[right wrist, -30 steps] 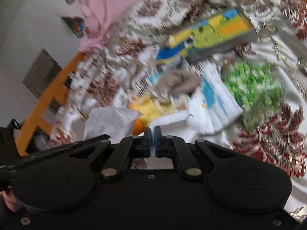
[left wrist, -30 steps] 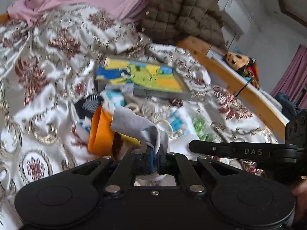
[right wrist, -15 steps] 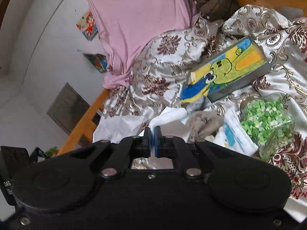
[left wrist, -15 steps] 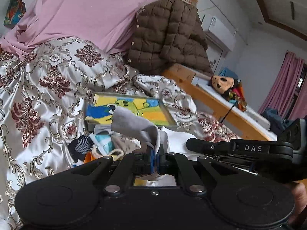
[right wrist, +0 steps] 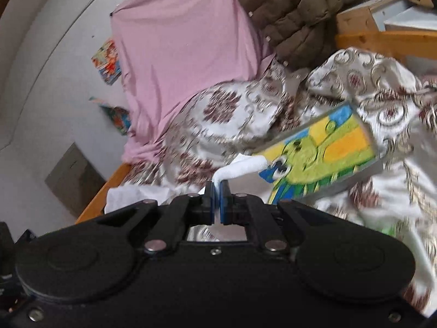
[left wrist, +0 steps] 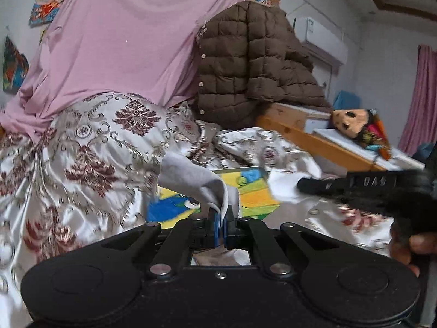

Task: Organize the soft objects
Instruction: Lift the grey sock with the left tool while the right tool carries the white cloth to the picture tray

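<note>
**Both claws pinching cloth above the bed**

While the left gripper (left wrist: pixel 221 220) clamps a grey sock (left wrist: pixel 191 180) rising up-left of its tips, the right gripper (right wrist: pixel 217 191) clamps a white sock (right wrist: pixel 240 168) trailing right. Beyond both lies a picture box (right wrist: pixel 322 158) on the quilt (left wrist: pixel 90 147); farthest, a pink sheet (left wrist: pixel 131 41).

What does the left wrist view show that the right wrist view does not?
Only the left wrist view shows the left gripper shut on a grey cloth, the air conditioner and the pink curtain.

Only the right wrist view shows the right gripper shut on a white cloth, and a grey panel low on the wall.

Both show the pink sheet, the brown jacket, the patterned bedcover, the cartoon box and the mask toy.
</note>
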Demonstrator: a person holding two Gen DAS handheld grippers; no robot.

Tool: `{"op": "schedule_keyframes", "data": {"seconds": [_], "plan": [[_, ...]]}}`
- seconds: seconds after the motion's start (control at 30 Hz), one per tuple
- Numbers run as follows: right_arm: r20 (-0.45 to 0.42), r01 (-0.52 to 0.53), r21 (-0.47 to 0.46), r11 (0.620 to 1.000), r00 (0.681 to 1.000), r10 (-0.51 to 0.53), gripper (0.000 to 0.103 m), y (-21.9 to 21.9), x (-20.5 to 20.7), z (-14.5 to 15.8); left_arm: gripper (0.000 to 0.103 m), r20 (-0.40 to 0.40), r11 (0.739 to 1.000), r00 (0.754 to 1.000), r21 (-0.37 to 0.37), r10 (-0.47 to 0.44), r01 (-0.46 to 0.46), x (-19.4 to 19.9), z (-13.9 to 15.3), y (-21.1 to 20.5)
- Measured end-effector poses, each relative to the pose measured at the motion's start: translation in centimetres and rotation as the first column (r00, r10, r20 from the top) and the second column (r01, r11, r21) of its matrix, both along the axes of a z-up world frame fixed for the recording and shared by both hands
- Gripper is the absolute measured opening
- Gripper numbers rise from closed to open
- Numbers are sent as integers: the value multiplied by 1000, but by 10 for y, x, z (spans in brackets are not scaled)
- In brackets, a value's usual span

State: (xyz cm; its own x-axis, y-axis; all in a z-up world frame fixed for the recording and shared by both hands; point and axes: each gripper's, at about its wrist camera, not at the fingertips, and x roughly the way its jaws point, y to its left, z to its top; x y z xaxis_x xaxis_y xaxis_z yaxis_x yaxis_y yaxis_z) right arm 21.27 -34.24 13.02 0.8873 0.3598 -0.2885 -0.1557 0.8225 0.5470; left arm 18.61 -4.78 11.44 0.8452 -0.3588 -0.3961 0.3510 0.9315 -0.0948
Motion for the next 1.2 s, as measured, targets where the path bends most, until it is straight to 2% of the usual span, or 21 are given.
{"op": "schedule_keyframes", "data": {"seconds": [0.1, 0.23, 0.4, 0.53, 0.67, 0.83, 1.07, 1.2], "plan": [[23, 29, 19, 999, 999, -29, 0, -12, 38, 1, 2, 9, 999, 1000, 51, 10, -11, 35, -6, -12], [31, 61, 41, 997, 998, -63, 0, -27, 90, -7, 2, 16, 997, 1000, 74, 25, -26, 78, -14, -25], [5, 93, 72, 993, 996, -93, 0, -42, 151, -26, 2, 19, 994, 999, 104, 35, -37, 135, -29, -47], [-36, 135, 130, 982, 991, -131, 0, -61, 187, -54, 2, 3, 991, 998, 124, 57, -57, 179, -45, -64], [-105, 181, 152, 972, 981, -166, 0, -75, 204, -91, 2, -19, 984, 998, 170, 64, -60, 211, -67, -82], [-204, 242, 143, 960, 956, -210, 0, -93, 214, -120, 2, -63, 974, 996, 220, 64, -48, 237, -91, -107], [-304, 306, 151, 940, 919, -251, 0, -113, 228, -160, 3, -159, 968, 985, 251, 68, -26, 254, -116, -125], [-336, 313, 131, 941, 907, -255, 2, -119, 237, -175, 3, -238, 971, 969, 238, 63, -4, 261, -126, -130]]}}
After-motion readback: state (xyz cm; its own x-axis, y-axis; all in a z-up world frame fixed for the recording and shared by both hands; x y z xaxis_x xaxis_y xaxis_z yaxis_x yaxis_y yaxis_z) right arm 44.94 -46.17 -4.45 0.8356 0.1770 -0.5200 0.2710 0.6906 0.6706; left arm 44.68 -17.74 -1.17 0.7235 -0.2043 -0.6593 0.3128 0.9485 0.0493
